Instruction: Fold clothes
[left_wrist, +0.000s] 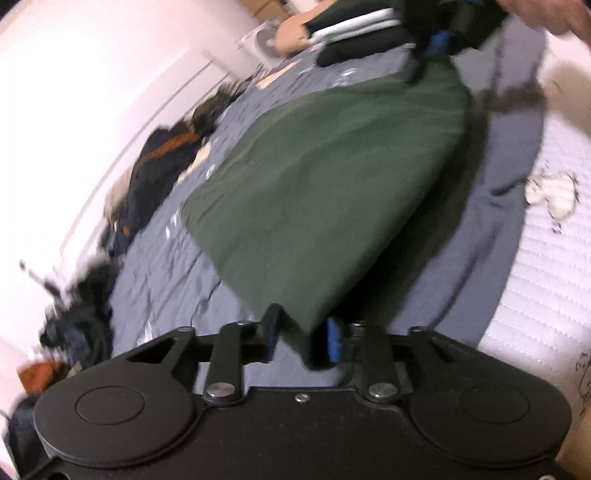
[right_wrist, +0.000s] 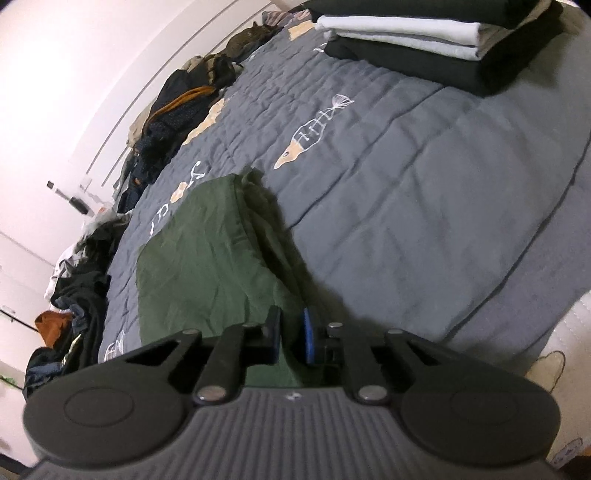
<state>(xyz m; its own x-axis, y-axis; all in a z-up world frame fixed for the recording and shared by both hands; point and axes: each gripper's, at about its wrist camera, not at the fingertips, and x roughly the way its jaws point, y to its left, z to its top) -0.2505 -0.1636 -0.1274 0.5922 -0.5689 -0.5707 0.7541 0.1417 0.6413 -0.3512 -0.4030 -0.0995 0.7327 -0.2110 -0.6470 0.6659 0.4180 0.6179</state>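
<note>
Left claw (left_wrist: 301, 336): both fingers clamped on the near corner of the green garment (left_wrist: 325, 177), cloth bunched between the blue pads (left_wrist: 333, 339). Right claw (right_wrist: 290, 334): also clenched on an edge of the same garment, green fabric pinched between its fingers. From the left wrist view the right claw (left_wrist: 428, 55) shows at the far end of the cloth, with the person's hand (left_wrist: 546, 14) behind it.

Garment: dark green, matte, thin woven look, hem visible along one side in the right view. It hangs stretched between the two claws as a broad sheet, its far edge lying on the blanket (right_wrist: 406, 184). Slightly rumpled near the right claw; flat and taut in the middle.

Blanket: grey, quilted in parallel ridges, printed with white-and-tan fish skeletons (right_wrist: 314, 129). Stack of folded clothes (right_wrist: 424, 40), black and white layers, sits near its far corner. Loose heap of dark clothes (right_wrist: 177, 110) runs along the wall side. White quilted mattress (left_wrist: 546, 258) exposed past the blanket edge, with a small crumpled white item (left_wrist: 552, 192) on it. Bare blanket lies between garment and stack.
</note>
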